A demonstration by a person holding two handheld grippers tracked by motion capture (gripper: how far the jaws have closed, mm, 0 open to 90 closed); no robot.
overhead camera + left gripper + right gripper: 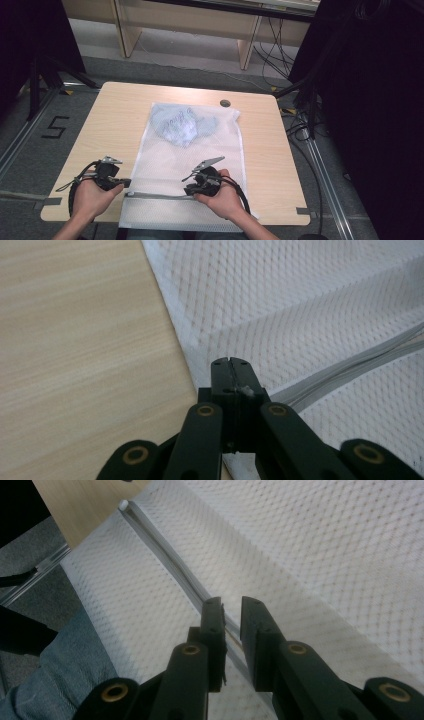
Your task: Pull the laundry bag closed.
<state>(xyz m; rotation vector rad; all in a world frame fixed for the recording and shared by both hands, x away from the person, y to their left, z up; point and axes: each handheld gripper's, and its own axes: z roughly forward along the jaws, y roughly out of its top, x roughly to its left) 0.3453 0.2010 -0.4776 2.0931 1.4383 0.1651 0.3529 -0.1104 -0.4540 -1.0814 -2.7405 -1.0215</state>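
A white mesh bag (pixel 192 150) lies flat on the wooden table (pixel 110 120), with a light blue garment (pixel 180 125) bunched inside its far end. A grey zipper (pixel 160 195) runs across the bag near the table's front edge. My left gripper (pixel 127 183) sits at the bag's left edge by the zipper's end. In the left gripper view it (pixel 230 362) is shut, pinching the bag's hem (pixel 200 370) beside the zipper (pixel 350 365). My right gripper (pixel 192 189) rests on the zipper's middle. Its jaws (pixel 232 602) stand narrowly apart astride the zipper (pixel 165 555).
A small round grommet (pixel 225 103) is set in the tabletop beyond the bag. The bag's near end hangs over the front edge above the person's jeans-clad leg (pixel 75 665). Dark equipment and cables stand to the right of the table (pixel 350 100).
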